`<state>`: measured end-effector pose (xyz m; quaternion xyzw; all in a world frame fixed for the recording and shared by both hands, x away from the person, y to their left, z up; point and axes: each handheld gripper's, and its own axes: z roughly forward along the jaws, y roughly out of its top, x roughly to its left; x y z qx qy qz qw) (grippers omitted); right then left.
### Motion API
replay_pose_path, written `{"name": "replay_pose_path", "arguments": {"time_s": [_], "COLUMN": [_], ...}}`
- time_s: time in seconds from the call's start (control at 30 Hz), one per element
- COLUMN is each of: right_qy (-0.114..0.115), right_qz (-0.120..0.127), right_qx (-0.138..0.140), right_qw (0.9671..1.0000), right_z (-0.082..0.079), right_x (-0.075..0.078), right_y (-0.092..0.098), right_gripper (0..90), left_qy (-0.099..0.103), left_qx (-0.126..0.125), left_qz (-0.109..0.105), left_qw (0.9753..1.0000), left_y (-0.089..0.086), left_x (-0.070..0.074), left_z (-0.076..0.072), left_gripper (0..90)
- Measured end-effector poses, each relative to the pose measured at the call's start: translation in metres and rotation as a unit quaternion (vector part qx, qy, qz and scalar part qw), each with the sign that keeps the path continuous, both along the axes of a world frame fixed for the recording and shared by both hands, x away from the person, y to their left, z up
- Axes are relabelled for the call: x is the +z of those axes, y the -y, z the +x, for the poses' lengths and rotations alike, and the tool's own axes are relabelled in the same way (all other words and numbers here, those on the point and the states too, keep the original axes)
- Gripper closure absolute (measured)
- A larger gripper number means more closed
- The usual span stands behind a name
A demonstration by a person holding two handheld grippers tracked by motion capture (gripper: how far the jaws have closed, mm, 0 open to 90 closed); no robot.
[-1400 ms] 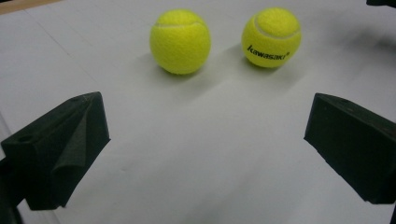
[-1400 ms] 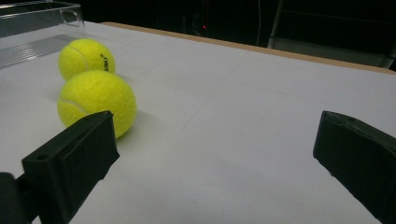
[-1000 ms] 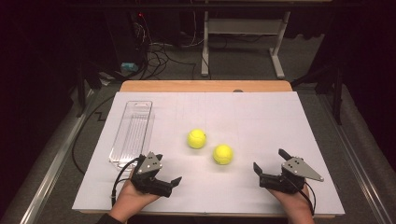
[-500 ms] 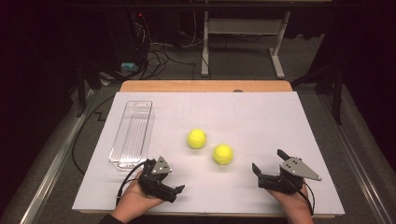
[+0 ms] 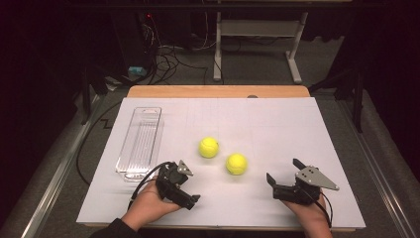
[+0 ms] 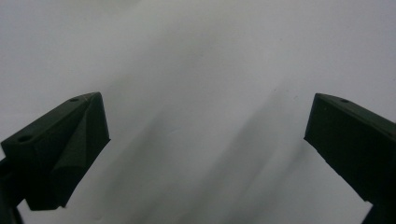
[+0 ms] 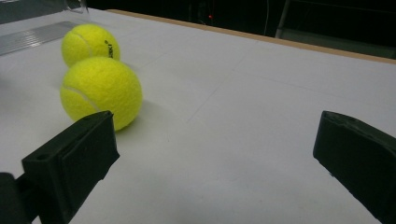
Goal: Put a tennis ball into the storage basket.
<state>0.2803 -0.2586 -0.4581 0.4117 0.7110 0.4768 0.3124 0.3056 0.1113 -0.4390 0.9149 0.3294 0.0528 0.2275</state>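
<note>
- Left hand-held gripper [image 5: 190, 191]: low over the near left of the white worktop [image 5: 277, 124], tipped down toward the surface. Jaws spread wide; in the left gripper view there is bare white sheet between them.
- Right hand-held gripper [image 5: 285, 174]: near right of the worktop, held level, jaws spread and holding nothing, pointing leftward toward the balls.
- Nearer tennis ball [image 5: 236, 163]: bright yellow-green, fuzzy felt, pale curved seam visible in the right gripper view [image 7: 101, 92]. It rests on the worktop between the two grippers, closer to the right one but apart from it.
- Farther tennis ball [image 5: 208, 147]: same colour and nap, small dark print on its side [image 7: 90, 43]. It sits just beyond and left of the first; from above, a narrow gap shows between them.
- Clear plastic tray [image 5: 140, 142]: long, ribbed floor, lying lengthwise at the left of the worktop, beyond the left gripper.
</note>
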Motion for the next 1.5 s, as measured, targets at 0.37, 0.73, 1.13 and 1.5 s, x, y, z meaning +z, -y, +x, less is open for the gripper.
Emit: {"name": "replay_pose_path", "arguments": {"time_s": [0.37, 0.73, 1.13, 1.5], "right_qy": [-0.002, -0.003, -0.009, -0.028], "right_qz": [0.0, 0.001, -0.003, 0.0], "right_qx": [0.007, 0.017, 0.029, 0.062], "right_qw": [1.0, 0.9998, 0.9995, 0.9977], "right_z": [0.0, 0.0, 0.0, 0.007], "right_x": [0.0, 0.0, -0.001, 0.002], "right_y": [-0.001, -0.004, -0.011, -0.032], "right_gripper": [0.0, 0.0, 0.0, 0.0], "left_qy": [-0.04, -0.102, -0.109, -0.113], "left_qx": [-0.025, -0.014, 0.006, 0.003], "left_qz": [0.065, 0.081, 0.081, 0.077], "left_qw": [0.9968, 0.9914, 0.9907, 0.9906], "left_y": [0.016, 0.008, 0.001, -0.001], "left_x": [0.014, 0.021, 0.023, 0.023], "left_z": [0.009, 0.025, 0.033, 0.034], "left_gripper": [0.5, 0.7, 0.5, 0.5]}}
